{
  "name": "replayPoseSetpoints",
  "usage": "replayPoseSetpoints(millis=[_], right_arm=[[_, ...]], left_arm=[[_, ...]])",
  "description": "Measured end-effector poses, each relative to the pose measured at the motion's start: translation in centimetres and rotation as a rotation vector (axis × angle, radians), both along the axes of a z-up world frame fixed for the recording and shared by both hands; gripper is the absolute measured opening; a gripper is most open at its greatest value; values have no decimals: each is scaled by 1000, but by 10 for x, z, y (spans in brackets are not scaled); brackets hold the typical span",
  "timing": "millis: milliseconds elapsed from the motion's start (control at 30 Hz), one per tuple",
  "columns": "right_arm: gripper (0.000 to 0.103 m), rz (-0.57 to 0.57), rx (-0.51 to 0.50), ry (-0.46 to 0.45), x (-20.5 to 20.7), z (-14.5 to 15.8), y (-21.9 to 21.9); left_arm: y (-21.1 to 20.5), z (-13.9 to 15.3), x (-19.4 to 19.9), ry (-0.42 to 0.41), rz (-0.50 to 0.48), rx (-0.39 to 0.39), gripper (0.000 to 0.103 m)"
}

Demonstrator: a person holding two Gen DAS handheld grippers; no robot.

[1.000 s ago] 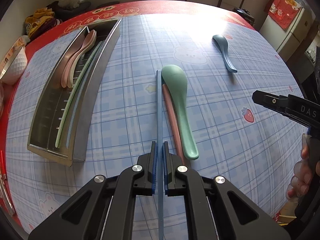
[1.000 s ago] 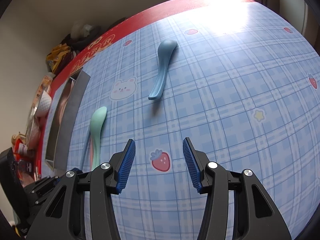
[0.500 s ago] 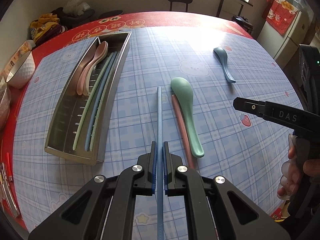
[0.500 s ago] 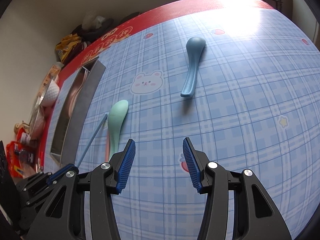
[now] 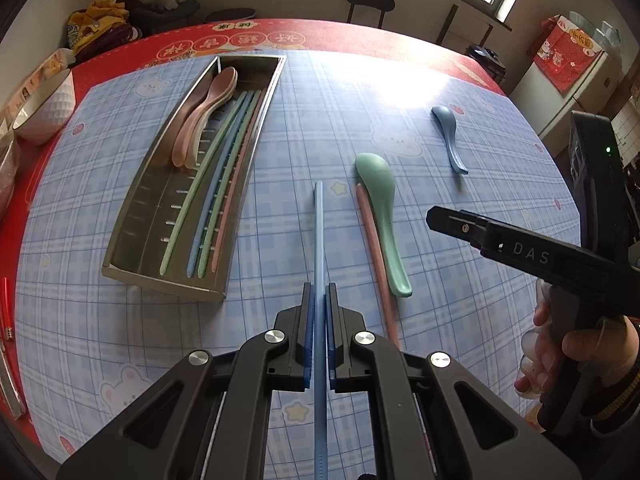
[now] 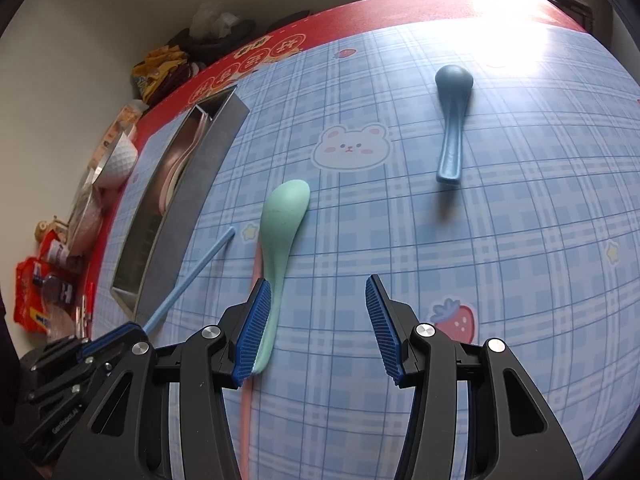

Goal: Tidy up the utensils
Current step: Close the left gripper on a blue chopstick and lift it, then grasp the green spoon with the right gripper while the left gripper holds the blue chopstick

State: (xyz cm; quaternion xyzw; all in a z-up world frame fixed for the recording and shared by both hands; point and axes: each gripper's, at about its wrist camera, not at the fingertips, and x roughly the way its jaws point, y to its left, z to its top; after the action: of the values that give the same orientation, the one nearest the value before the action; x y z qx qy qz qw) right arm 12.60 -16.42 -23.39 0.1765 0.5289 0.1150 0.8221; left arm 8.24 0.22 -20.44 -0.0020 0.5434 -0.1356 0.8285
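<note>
My left gripper [image 5: 319,312] is shut on a blue chopstick [image 5: 318,236] and holds it above the table, pointing forward; the stick also shows in the right wrist view [image 6: 192,276]. A steel tray [image 5: 240,196] at the left holds pink spoons [image 5: 204,120] and several chopsticks [image 5: 212,184]. A green spoon [image 5: 380,208] lies over a pink chopstick [image 5: 370,236] on the cloth. A dark blue spoon [image 5: 450,138] lies farther right. My right gripper [image 6: 316,320] is open and empty above the cloth, its left finger over the green spoon's [image 6: 280,236] handle.
A white bowl [image 5: 44,108] and packets stand at the table's left edge. A blue checked cloth [image 5: 320,128] covers the red table. Chairs stand beyond the far edge. The tray [image 6: 176,208] lies left of the right gripper.
My left gripper has lifted and drawn back with the blue chopstick, away from the green spoon. My right gripper has moved left, toward the green spoon.
</note>
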Motion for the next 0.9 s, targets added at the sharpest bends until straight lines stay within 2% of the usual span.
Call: replayPoseSetpoints(millis=[200,333,633,900], right_arm=[[48,4,-11,10,-5,-3,-1],[48,-15,-3,13,-9,-4,-11],[49,-45,18,10,-17,-5,-29],[49,-77,25,8,-22,-3,-42]], left_arm=[[0,-24,4,99,-1,-19,5],[-8,-36,7,139,-13,-3,6],[-24,-43,17,138,-44,72,6],[-35,-46,28,110,-53,100,7]])
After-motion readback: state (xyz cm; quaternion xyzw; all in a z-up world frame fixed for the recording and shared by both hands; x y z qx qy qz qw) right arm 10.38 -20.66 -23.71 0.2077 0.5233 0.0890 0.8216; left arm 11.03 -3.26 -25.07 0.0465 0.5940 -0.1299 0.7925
